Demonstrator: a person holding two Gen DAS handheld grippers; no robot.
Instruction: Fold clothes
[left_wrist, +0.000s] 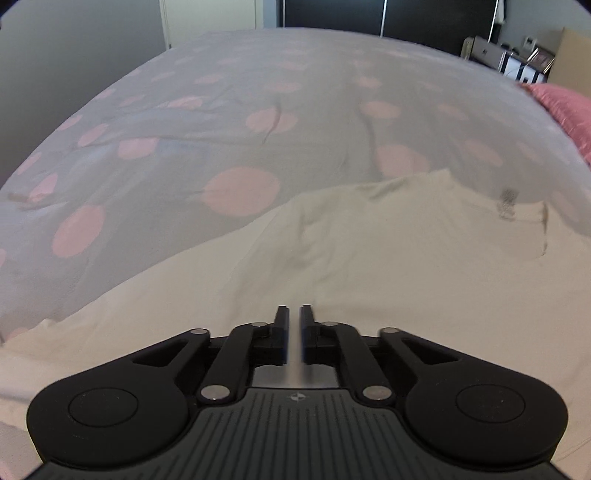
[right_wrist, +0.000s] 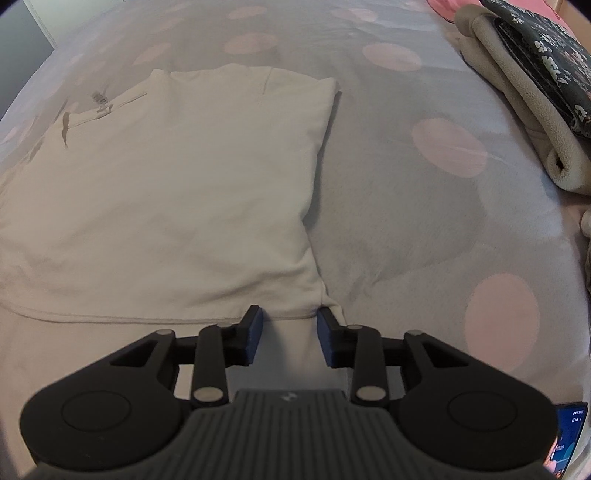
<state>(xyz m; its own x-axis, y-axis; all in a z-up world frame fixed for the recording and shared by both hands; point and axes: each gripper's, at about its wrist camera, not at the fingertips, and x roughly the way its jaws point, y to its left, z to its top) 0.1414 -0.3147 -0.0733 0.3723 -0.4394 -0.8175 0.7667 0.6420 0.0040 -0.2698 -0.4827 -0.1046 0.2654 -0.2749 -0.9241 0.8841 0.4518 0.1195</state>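
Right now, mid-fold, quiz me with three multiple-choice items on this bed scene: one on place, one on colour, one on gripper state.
1. Where is the folded pile of beige fleece and dark floral cloth?
A. far right of the cream shirt
B. on top of it
C. under the left gripper

2. What colour are the round spots on the pale grey bedspread?
A. green
B. pink
C. black

3. How does the right gripper stand?
A. shut on the pile
B. out of view
C. open at the cream shirt's near corner

Answers: 1 A, the pile lies at the right wrist view's upper right; 2 B, pink spots; 3 C, jaws apart astride the hem.
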